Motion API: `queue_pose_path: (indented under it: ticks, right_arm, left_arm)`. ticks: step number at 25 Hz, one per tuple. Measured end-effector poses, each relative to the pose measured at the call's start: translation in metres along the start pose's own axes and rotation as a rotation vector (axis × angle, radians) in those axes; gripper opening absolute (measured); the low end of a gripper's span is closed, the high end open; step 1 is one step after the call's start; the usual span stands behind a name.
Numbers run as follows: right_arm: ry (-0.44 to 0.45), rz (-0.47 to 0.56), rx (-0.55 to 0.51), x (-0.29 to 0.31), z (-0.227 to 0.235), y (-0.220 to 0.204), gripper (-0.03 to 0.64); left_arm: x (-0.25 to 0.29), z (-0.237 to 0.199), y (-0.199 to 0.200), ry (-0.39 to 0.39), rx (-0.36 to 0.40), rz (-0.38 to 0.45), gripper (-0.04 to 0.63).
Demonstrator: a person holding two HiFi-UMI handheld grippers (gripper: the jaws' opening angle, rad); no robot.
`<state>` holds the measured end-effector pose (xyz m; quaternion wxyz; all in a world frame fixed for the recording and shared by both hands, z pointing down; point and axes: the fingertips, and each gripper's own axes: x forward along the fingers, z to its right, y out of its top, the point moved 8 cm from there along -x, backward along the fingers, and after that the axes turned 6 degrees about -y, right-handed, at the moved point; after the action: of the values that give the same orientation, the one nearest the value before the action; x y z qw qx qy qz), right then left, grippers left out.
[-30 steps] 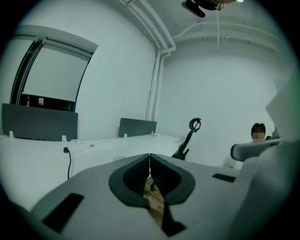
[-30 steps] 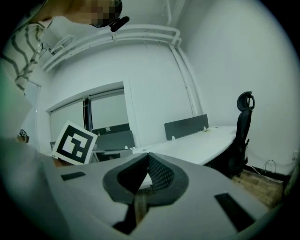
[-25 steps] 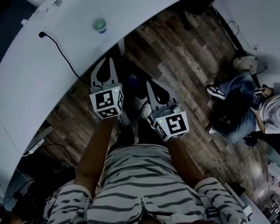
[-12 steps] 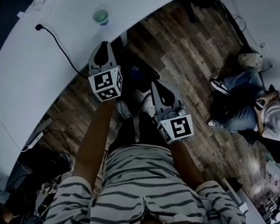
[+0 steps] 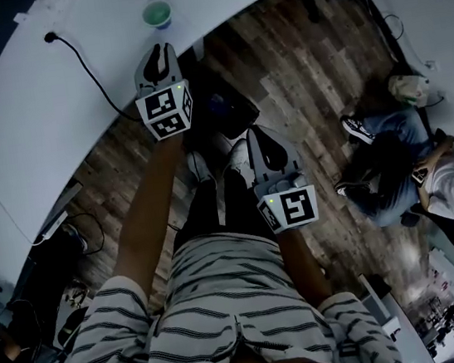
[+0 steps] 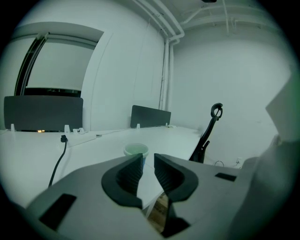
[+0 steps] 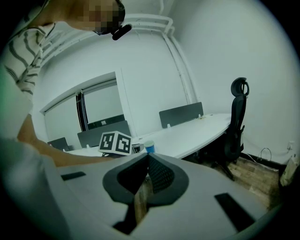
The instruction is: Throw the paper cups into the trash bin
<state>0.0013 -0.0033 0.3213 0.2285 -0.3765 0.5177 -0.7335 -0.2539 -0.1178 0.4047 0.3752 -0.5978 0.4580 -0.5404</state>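
A paper cup point(image 5: 157, 13) with a greenish inside stands on the white curved desk point(image 5: 61, 133). My left gripper point(image 5: 160, 53) reaches over the desk edge just short of it. In the left gripper view the cup point(image 6: 136, 150) sits right beyond the left gripper point(image 6: 148, 162). Its jaws have just been opening and stand a narrow gap apart with nothing between them. My right gripper point(image 5: 256, 135) hangs lower over the wooden floor, and in its own view the right gripper point(image 7: 146, 159) is shut and empty. From there the cup point(image 7: 149, 147) looks blue.
A black cable point(image 5: 87, 67) runs across the desk from a plug point(image 5: 48, 38). A dark boxy thing point(image 5: 230, 111) sits under the desk edge. A seated person point(image 5: 405, 168) is on the right and an office chair point(image 7: 236, 122) stands by the desk's end.
My left gripper has reached forward over the desk edge towards the cup. The right gripper has sunk slightly towards my body.
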Motion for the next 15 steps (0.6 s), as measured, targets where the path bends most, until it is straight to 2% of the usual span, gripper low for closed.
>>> queue_pose_path:
  ticks: [15]
  right_arm:
    - [0.007, -0.044, 0.035, 0.004, 0.007, -0.015, 0.009]
  left_arm:
    - [0.045, -0.019, -0.016, 0.023, -0.025, -0.025, 0.186]
